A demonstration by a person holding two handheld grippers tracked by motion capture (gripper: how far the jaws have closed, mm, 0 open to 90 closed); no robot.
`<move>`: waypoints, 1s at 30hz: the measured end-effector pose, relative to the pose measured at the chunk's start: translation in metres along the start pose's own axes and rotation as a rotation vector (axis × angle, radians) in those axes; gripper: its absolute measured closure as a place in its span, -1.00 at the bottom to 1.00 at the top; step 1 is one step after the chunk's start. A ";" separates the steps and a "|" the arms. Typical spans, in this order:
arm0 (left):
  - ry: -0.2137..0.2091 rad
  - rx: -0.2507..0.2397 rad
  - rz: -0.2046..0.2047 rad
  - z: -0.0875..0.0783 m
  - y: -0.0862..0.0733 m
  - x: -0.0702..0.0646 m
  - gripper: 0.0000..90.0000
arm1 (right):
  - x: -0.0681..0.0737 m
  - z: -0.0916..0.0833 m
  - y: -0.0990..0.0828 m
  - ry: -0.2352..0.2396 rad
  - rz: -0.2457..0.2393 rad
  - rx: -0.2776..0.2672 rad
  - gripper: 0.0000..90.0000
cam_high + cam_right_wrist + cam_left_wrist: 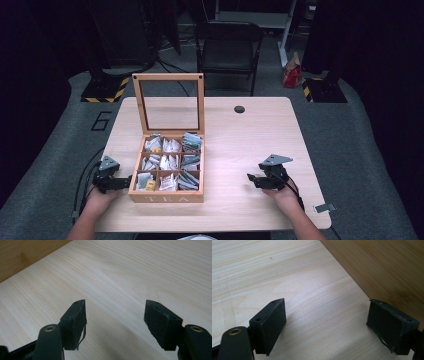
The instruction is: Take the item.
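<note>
- Left gripper [131, 180] rested near the tabletop's [250, 145] front left corner, just beside the left wall of the wooden tea box [167, 197]; its jaws stood spread with nothing between them.
- From the left gripper view, bare wood lay between the two black pads [273, 326], and the box's brown wall rose just beside the right jaw.
- Next came the tea box, standing left of the tabletop's middle, toward the front edge, with its glass-paned lid [169, 103] upright at the back and tea sachets [171, 162] filling its nine compartments.
- Right gripper [251, 179] sat toward the tabletop's front right corner, well apart from the box, its jaws parted over bare wood and holding nothing.
</note>
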State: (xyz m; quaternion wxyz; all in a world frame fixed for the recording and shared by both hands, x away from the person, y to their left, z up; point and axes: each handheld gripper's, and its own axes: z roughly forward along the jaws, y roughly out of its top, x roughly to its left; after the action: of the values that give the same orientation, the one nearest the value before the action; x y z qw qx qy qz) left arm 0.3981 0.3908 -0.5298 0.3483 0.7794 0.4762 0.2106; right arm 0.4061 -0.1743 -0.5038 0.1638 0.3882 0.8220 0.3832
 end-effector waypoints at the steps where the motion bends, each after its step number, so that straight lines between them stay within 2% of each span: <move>1: 0.000 0.000 0.000 0.000 0.000 0.000 -0.66 | 0.000 -0.001 0.001 0.000 -0.012 0.002 -0.26; 4: 0.001 0.001 0.001 0.000 0.000 0.000 -0.66 | 0.001 -0.004 0.004 0.003 -0.022 -0.003 -0.26; 8: 0.002 0.000 0.001 0.000 0.000 0.000 -0.66 | 0.002 -0.011 0.012 0.028 0.011 -0.021 -0.26; 16: 0.002 0.000 0.001 0.000 0.000 0.000 -0.66 | 0.003 -0.019 0.023 0.026 -0.002 -0.022 -0.25; 20: 0.003 0.000 0.001 0.000 0.000 0.000 -0.66 | 0.006 -0.024 0.028 0.041 0.003 -0.031 -0.25; 24: 0.002 0.000 0.001 0.000 0.000 0.000 -0.66 | 0.011 -0.028 0.035 0.062 -0.034 -0.040 -0.25; 30: 0.003 0.000 0.001 0.000 0.000 0.000 -0.66 | 0.020 -0.031 0.045 0.090 -0.057 -0.053 -0.25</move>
State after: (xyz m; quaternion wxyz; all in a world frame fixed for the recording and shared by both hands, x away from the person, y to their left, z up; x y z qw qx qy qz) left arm 0.3978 0.3908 -0.5298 0.3474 0.7795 0.4763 0.2118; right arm 0.3989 -0.1566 -0.4488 0.1474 0.3427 0.8288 0.4171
